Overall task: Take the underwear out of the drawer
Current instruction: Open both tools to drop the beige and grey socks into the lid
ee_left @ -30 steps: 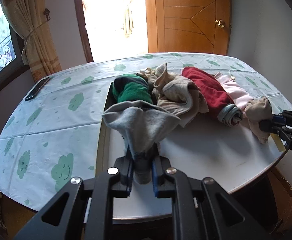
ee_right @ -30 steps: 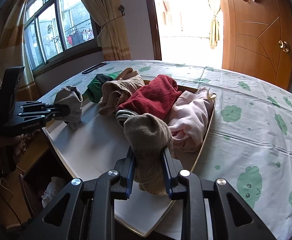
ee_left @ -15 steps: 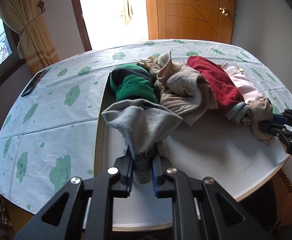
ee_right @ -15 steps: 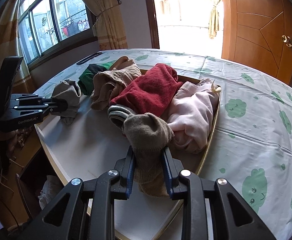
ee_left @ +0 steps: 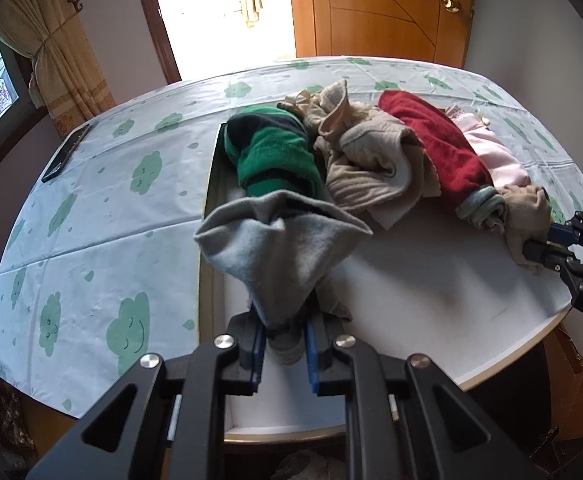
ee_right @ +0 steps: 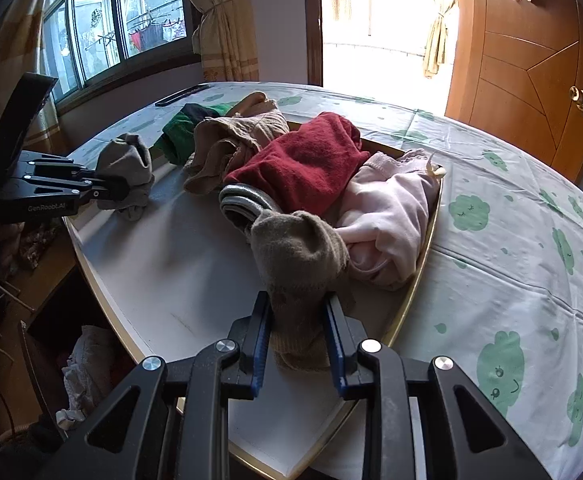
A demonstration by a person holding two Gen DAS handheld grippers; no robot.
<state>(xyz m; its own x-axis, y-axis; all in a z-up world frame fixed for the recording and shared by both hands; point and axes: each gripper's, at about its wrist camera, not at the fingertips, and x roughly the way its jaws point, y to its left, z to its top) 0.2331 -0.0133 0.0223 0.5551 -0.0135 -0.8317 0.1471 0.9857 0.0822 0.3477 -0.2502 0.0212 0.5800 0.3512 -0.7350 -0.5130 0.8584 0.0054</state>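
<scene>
Change since earlier frame: both views tip further down onto the drawer; the clothes pile sits lower in each picture.
Left gripper [ee_left: 283,346]: jaws clamped on a grey underwear piece [ee_left: 279,240], which fans out above the fingers, at the drawer's left edge.
Right gripper [ee_right: 297,344]: jaws closed on a brown underwear piece [ee_right: 297,258], pinched between the blue pads, near the drawer's right edge, touching the pile.
Drawer [ee_right: 163,276]: shallow, white floor, wooden rim, lying on the cloud-print tablecloth [ee_right: 503,240]; front half of the floor bare.
Pile along the drawer's back edge: green garment [ee_left: 275,160], beige garment [ee_left: 363,160], red garment [ee_right: 307,164], pink garment [ee_right: 391,208], bunched and touching.
Dark flat device [ee_left: 65,152]: on the tablecloth's far left edge, well apart from the drawer.
</scene>
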